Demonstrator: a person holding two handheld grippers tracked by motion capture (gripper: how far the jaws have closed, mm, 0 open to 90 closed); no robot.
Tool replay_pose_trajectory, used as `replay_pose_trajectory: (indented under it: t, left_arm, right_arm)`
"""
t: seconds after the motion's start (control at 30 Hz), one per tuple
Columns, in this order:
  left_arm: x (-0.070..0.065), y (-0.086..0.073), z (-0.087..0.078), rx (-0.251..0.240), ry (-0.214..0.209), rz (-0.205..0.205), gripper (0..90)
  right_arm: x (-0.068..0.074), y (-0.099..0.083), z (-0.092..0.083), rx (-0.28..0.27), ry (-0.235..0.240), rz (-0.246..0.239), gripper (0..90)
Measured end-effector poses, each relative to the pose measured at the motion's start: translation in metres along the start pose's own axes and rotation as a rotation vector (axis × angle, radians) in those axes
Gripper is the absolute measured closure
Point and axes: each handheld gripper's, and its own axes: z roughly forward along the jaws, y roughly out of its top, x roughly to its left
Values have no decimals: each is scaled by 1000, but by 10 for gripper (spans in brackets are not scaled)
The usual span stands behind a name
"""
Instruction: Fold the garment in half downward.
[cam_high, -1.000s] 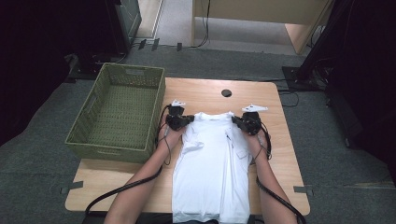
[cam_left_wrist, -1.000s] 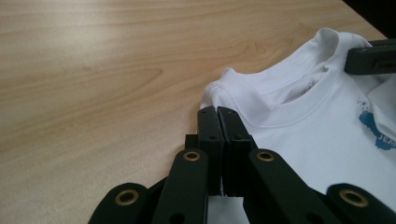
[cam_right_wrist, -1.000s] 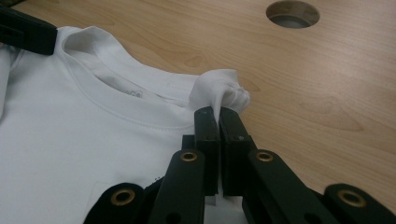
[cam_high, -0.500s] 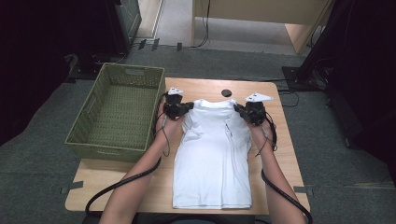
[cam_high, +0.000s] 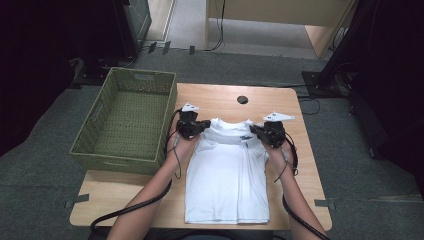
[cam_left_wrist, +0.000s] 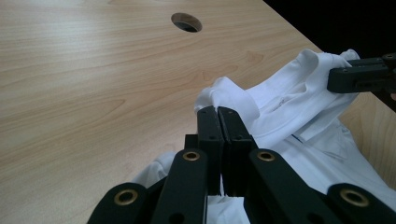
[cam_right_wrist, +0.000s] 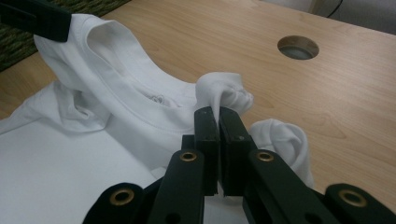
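Observation:
A white T-shirt (cam_high: 227, 180) lies lengthwise on the wooden table (cam_high: 220, 97), collar at the far end. My left gripper (cam_high: 204, 126) is shut on the shirt's left shoulder, and in the left gripper view its closed jaws pinch a fold of the white T-shirt (cam_left_wrist: 280, 102). My right gripper (cam_high: 256, 130) is shut on the right shoulder; in the right gripper view a bunched fold of the T-shirt (cam_right_wrist: 224, 93) sits between its jaws. The collar end hangs lifted between both grippers, while the hem rests near the table's front edge.
A green woven basket (cam_high: 127, 120) stands empty at the table's left side, overhanging the edge. A round cable hole (cam_high: 242, 99) sits in the tabletop beyond the collar. Cables trail from both grippers over the front edge. Dark furniture surrounds the table.
Both grippers have moved away from the person and upward, carrying the shirt's shoulders. The shirt has slid farther up the table, so its hem now lies on the tabletop.

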Motion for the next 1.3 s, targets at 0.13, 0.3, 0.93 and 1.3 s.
replay_pose_trajectory:
  t: [0.13, 0.3, 0.93, 1.3]
  left_arm:
    - [-3, -6, -5, -5, -11, -9, 888]
    - [-7, -18, -11, 3, -21, 5, 888]
    - [-11, -51, -18, 4, -49, 23, 888]
    - [-20, -67, -27, 17, -64, 53, 888]
  right_arm:
    - [5, -6, -6, -2, 15, 12, 887]
    - [11, -16, -8, 4, 26, 15, 887]
    - [28, -45, -9, 36, 22, 2, 884]
    - [35, -54, -20, 36, 37, 26, 883]
